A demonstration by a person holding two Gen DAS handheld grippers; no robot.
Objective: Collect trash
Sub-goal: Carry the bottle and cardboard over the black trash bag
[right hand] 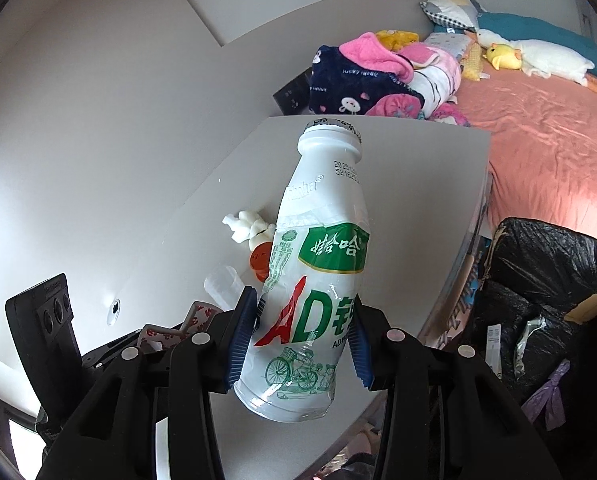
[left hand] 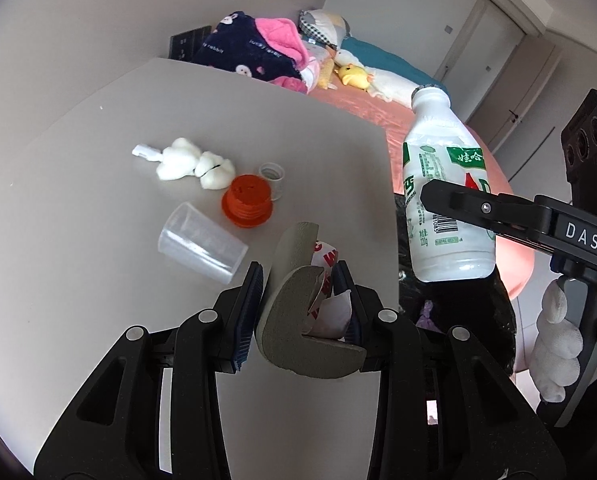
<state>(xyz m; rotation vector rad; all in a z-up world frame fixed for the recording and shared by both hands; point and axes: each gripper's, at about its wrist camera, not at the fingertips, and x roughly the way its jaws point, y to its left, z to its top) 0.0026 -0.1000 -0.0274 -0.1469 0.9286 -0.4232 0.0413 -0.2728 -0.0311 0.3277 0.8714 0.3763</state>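
Observation:
My left gripper (left hand: 298, 280) is shut on a grey foam corner strip (left hand: 294, 312) with a crumpled red-and-white wrapper (left hand: 328, 276) tucked in it, held just above the grey table (left hand: 98, 160). My right gripper (right hand: 302, 328) is shut on a white AD milk bottle (right hand: 322, 264), also seen in the left wrist view (left hand: 442, 196), held upright past the table's right edge above a black trash bag (right hand: 538, 280). On the table lie a clear plastic cup (left hand: 202, 246), an orange cap (left hand: 248, 200), a small clear cap (left hand: 272, 174) and white cotton wads (left hand: 194, 162).
A bed with a pink sheet (right hand: 538, 140) lies beyond the table, with piled clothes (left hand: 254, 52) and plush toys (left hand: 352, 74). The black trash bag (left hand: 470, 308) holds scraps below the table's right edge. A door (left hand: 482, 40) is at the far right.

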